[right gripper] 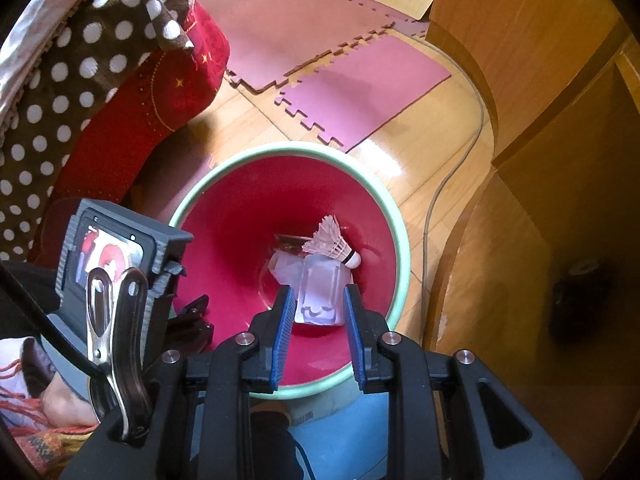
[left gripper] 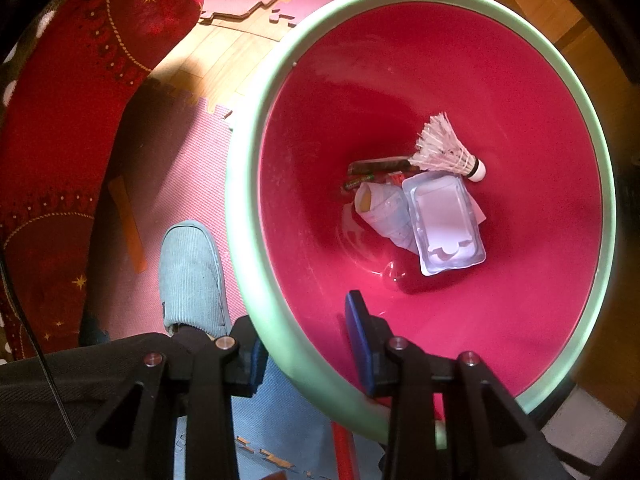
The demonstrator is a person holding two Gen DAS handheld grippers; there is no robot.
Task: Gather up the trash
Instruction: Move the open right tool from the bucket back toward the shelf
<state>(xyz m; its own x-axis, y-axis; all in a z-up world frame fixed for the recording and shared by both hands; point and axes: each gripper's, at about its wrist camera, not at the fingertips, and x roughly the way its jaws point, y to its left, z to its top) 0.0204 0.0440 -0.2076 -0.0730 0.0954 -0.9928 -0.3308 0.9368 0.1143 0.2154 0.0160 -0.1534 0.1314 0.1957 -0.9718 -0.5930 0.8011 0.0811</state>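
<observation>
The red bin (left gripper: 500, 92) with its pale green rim (left gripper: 256, 128) fills the centre and right of the left wrist view. That rim is clamped at lower centre by the left gripper (left gripper: 308, 344), one pad inside and one outside. At the bin's bottom lie a shuttlecock (left gripper: 448, 150), a clear plastic blister tray (left gripper: 444, 220), a crumpled white paper cup (left gripper: 384, 208) and a dark wrapper (left gripper: 380, 166).

In the right wrist view the right gripper (right gripper: 316, 320) hangs over the bin mouth at lower centre, jaws parted and empty.

All this trash is judged light. The tray looks thin, springy and slippery, best pinched across an edge flange; the shuttlecock's feathers look fragile. Ample room is left inside the rim; a slipper (left gripper: 192, 276) sits just left of it.
</observation>
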